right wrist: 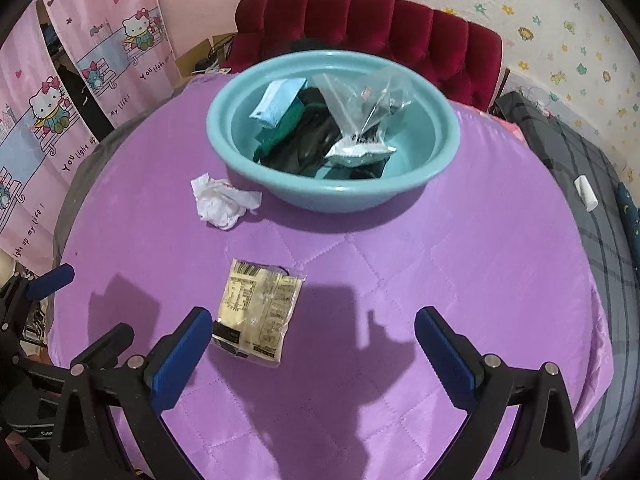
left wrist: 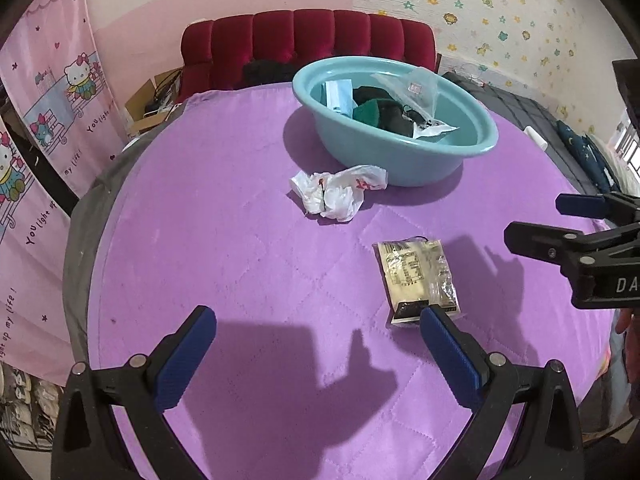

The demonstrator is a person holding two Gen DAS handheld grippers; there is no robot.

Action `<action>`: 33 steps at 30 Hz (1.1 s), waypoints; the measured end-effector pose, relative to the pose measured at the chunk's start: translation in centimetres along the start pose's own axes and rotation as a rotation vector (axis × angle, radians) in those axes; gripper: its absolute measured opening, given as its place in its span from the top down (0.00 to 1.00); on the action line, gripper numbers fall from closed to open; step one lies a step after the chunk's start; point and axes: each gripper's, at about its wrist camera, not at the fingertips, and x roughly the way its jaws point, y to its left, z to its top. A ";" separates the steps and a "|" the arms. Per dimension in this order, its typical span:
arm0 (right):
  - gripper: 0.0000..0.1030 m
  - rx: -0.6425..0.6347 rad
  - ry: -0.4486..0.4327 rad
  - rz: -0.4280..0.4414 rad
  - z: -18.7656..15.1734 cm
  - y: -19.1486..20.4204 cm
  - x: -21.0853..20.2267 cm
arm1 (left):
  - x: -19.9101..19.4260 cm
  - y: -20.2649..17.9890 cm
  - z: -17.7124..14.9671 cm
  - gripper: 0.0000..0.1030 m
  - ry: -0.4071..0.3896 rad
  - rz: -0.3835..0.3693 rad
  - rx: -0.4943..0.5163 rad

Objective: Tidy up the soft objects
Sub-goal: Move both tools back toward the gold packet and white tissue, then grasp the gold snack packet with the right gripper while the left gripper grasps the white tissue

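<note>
1. Blue-padded fingers of the left gripper (left wrist: 316, 346) stand spread wide over the purple quilted cover (left wrist: 248, 280), holding nothing; its right pad tip overlaps the near edge of a clear snack packet (left wrist: 416, 276) in the left wrist view, though whether they touch cannot be told.
2. Equally spread and empty, the right gripper (right wrist: 314, 346) hovers above the same cover (right wrist: 460, 264), with the snack packet (right wrist: 258, 312) just beside its left pad.
3. Each claw appears in the other's view: the right gripper (left wrist: 532, 220) at the right edge, the left gripper (right wrist: 76, 304) low at the left edge.
4. Farther out, a crumpled white plastic bag (left wrist: 340, 192) lies on the cover, just in front of the basin; in the right wrist view the plastic bag (right wrist: 224, 204) sits left of the basin.
5. Beyond it stands a light blue basin (left wrist: 440, 160), seen also from the right (right wrist: 440, 164), holding dark and green cloth, a light blue pack and clear plastic bags.
6. Behind the bed is a red tufted headboard (left wrist: 308, 40), with pink cartoon curtains (left wrist: 52, 92) to the left.
7. A small white object (right wrist: 586, 193) lies on the grey checked bedding at the right.
</note>
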 end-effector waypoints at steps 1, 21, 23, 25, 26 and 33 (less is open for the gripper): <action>0.00 -0.003 0.005 0.001 0.0 0.1 0.2 | 0.1 0.1 -0.2 0.00 0.001 0.002 -0.001; 0.00 0.003 0.131 0.049 0.3 2.3 7.8 | 2.9 1.3 -2.2 0.00 0.071 0.008 -0.025; 0.00 -0.001 0.136 0.052 0.4 2.7 8.6 | 3.3 1.4 -2.2 0.00 0.079 0.005 -0.027; 0.00 -0.012 0.145 0.053 0.5 3.1 9.4 | 3.7 1.5 -2.3 0.00 0.087 0.012 -0.022; 0.00 -0.015 0.150 0.051 0.6 3.3 9.8 | 3.9 1.5 -2.3 0.00 0.092 0.012 -0.020; 0.03 -0.020 0.186 0.053 0.8 4.0 12.0 | 5.4 1.5 -2.3 0.00 0.121 0.010 -0.013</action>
